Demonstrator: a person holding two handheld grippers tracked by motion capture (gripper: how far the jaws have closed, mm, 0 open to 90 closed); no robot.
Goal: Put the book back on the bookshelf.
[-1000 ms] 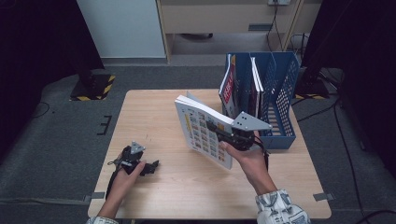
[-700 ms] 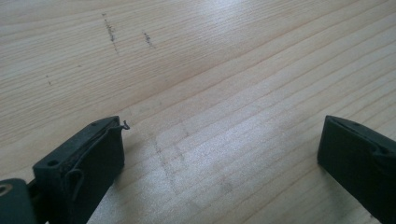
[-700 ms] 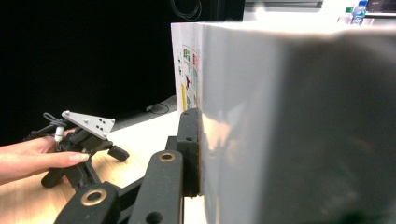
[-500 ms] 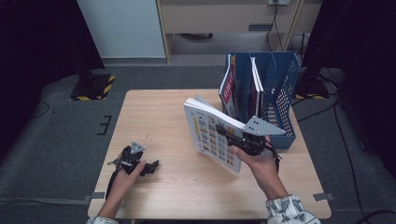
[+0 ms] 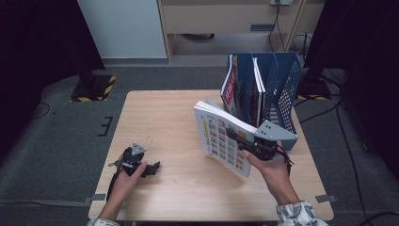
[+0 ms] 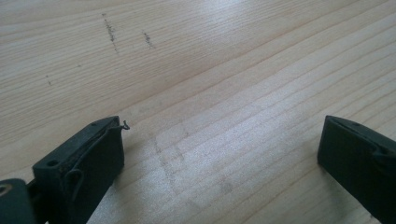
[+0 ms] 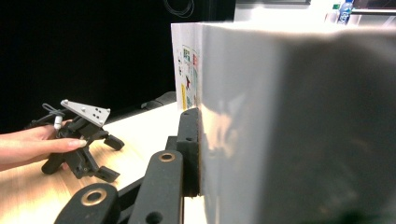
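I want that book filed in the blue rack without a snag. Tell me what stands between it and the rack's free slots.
Nothing visible blocks the way. The book, clamped in the right gripper, hangs just in front of the blue rack. Books already fill its left slots, while the right slots look free.

Overhead light is falling evenly on the table (image 5: 164, 117) while the surroundings are staying dark; glare is streaking the wood (left gripper view), and the nearby book (image 7: 299, 121) is blurring.

One wooden table (image 5: 169, 122), one blue file rack (image 5: 282, 80) holding two books (image 5: 231, 89), one picture book (image 5: 221, 136) held upright, two grippers (image 5: 141, 165).
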